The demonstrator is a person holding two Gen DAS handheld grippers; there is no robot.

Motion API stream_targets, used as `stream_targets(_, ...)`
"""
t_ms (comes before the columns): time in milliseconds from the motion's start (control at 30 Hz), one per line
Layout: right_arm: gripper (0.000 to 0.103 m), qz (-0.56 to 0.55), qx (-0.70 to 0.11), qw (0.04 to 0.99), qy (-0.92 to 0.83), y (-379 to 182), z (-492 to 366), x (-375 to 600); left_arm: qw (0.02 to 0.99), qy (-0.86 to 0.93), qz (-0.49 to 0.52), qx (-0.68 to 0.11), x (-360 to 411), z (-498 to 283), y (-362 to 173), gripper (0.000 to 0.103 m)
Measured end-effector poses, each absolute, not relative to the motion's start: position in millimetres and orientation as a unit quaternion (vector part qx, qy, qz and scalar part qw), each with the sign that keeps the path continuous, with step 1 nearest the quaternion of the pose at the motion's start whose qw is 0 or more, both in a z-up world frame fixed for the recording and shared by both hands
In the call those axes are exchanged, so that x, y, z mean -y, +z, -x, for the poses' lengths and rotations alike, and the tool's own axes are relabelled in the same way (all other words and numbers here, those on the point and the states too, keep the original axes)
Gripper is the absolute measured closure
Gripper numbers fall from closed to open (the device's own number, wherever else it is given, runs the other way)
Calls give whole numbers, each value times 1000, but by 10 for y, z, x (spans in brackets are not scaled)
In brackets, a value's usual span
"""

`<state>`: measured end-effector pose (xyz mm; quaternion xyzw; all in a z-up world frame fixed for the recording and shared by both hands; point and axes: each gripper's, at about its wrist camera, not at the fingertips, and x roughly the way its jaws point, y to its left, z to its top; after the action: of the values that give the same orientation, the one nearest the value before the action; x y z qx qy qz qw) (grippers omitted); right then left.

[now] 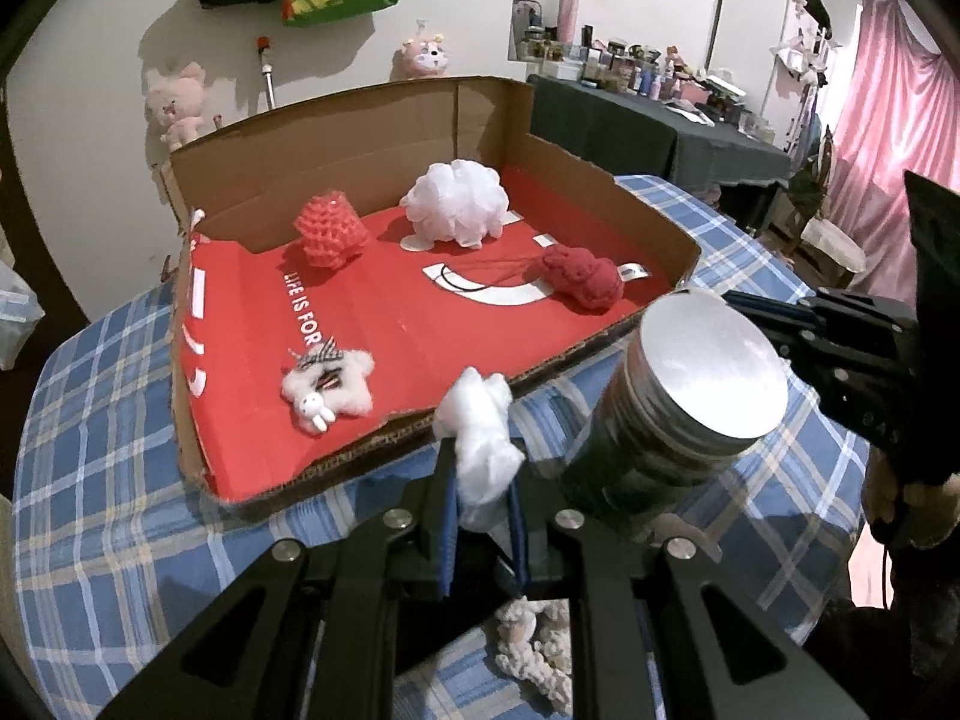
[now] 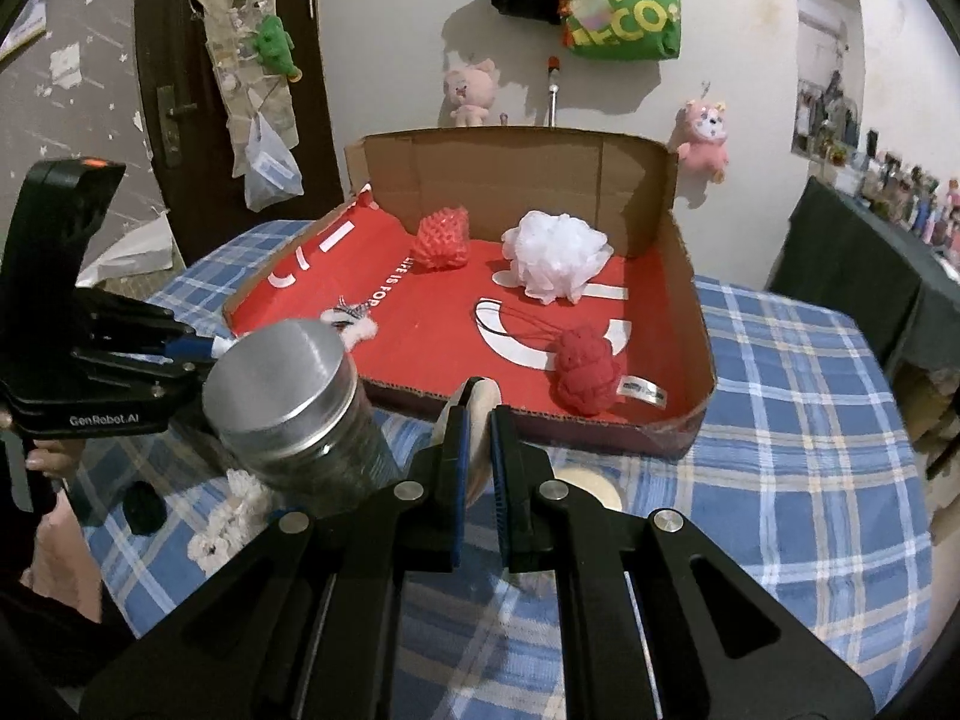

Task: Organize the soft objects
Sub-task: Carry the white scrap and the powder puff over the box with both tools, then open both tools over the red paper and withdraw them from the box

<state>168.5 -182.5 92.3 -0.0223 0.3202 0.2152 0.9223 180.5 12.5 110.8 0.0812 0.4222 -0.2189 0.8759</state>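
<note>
In the left wrist view my left gripper (image 1: 483, 480) is shut on a white fluffy cotton wad (image 1: 480, 420), just short of the near wall of the cardboard box (image 1: 372, 132). In the right wrist view my right gripper (image 2: 477, 426) is shut on a thin round beige pad (image 2: 480, 402) held on edge, also at the box's near wall (image 2: 678, 432). On the box's red floor lie a red foam net (image 1: 329, 231), a white mesh pouf (image 1: 456, 204), a red knitted toy (image 1: 585, 276) and a white star plush (image 1: 327, 384).
A glass jar with a metal lid (image 2: 282, 384) stands on the blue plaid tablecloth (image 2: 780, 420) between the two grippers. A cream knitted piece (image 2: 234, 516), a small black object (image 2: 144, 507) and a second round pad (image 2: 591, 486) lie on the cloth near me.
</note>
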Motion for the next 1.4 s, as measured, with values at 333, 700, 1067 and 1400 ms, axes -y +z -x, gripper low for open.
stream_targets(333,96,-16,-356,895,268,1029,-2132,1856,865,-251,-75,-428,-137,-2090,1168,88)
stream_targets(700,96,-9,-453,833,317,921,-2968,1712,836,-277,-100,-463,45,-2562,1015,87)
stream_targets(1067,96,45,-528,787,317,632,-3430,1437,806,-271,-137,-508,228,-2988,705,86)
stream_targets(1400,95,81,-542,781,298,587,-3528,1360,800,-263,-150,-519,270,-3098,595,81)
